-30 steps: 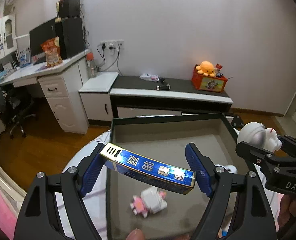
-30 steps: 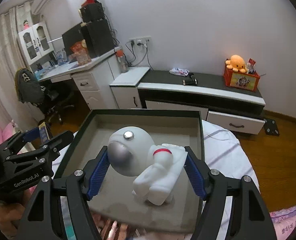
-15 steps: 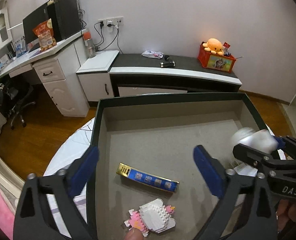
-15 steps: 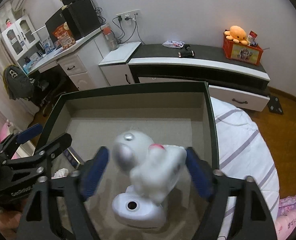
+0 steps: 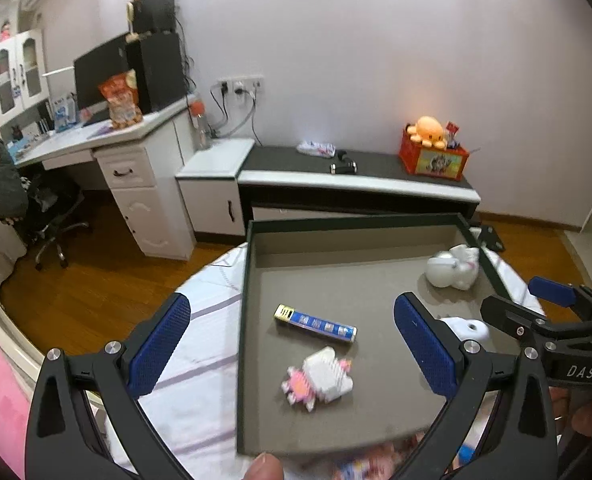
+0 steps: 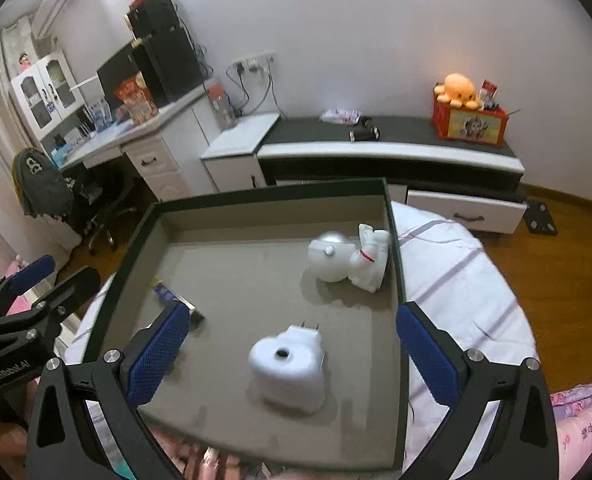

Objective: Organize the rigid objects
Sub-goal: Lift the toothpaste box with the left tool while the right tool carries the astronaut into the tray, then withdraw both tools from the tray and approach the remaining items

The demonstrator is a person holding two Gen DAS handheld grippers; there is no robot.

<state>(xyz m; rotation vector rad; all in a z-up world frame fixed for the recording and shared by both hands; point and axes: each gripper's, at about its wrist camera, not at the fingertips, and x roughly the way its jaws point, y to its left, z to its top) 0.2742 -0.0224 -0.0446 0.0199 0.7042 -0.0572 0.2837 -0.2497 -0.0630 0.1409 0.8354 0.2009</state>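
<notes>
Grey felt-lined tray [image 6: 392, 240], smooth astronaut [image 6: 348, 258]

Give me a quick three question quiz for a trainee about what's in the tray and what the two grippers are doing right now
1. True or false: the astronaut figure lies inside the tray.
2. Multiple choice: the left gripper is A) shut on the blue box, B) open and empty, C) out of view.
3. Fill in: the blue box lies just beyond the pink and white ____ toy.

Key: 1 true. 2 B. 3 brick. The right gripper is open too, above the white plug-in device.
</notes>
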